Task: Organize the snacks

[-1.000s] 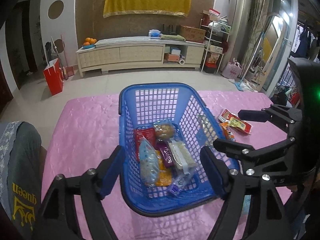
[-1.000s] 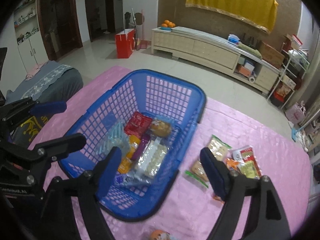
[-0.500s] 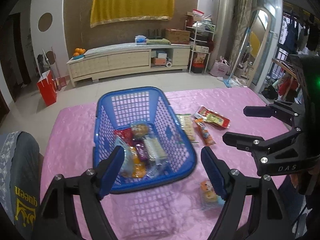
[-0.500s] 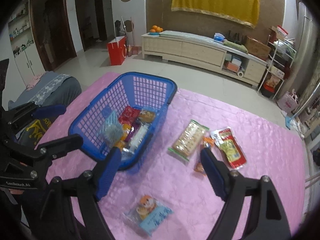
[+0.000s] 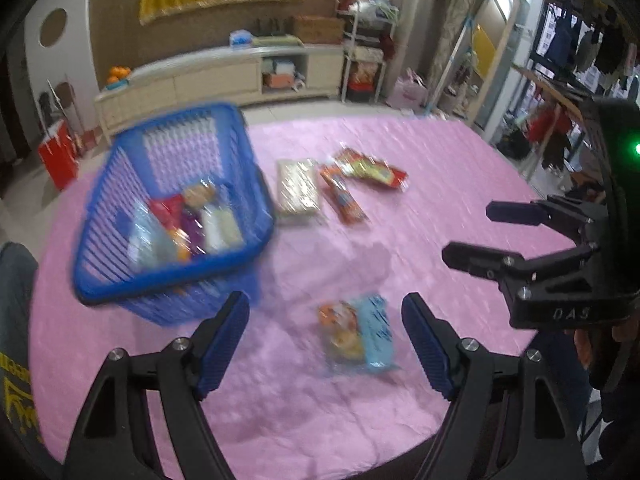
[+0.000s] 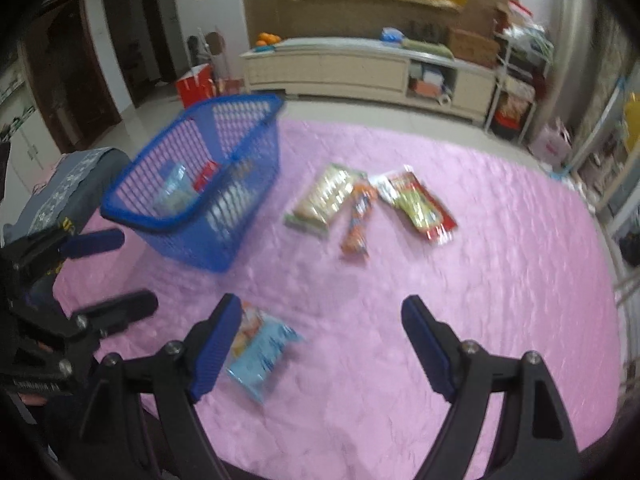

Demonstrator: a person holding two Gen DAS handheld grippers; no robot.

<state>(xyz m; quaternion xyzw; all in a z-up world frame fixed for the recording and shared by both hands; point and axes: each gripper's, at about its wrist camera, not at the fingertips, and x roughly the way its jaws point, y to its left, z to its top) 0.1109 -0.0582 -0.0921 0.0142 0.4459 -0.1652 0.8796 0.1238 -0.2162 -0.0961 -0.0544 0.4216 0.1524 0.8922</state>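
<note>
Left wrist view: the left gripper (image 5: 326, 344) hangs spread and empty over a small crinkly blue-and-orange plastic snack packet (image 5: 358, 332) on the pink-clothed counter (image 5: 460, 184); light, slippery, probably best pinched across its middle.

Pink tablecloth (image 5: 460, 184) across most of view, motion-blurred; blue basket (image 5: 120, 280) upper left on it, several blurred snack packets (image 5: 192, 224) inside. Right of basket, just beside its wall: pale cracker pack (image 5: 298, 190), then orange stick pack (image 5: 344, 200), then red-and-yellow pack (image 5: 372, 168), all flat on cloth. Below-right of basket, apart from it: light blue packet (image 5: 360, 336) lying between spread blue pads of left gripper (image 5: 326, 344), untouched; right gripper (image 5: 492, 236) far right of basket, jaws apart, empty.
</note>
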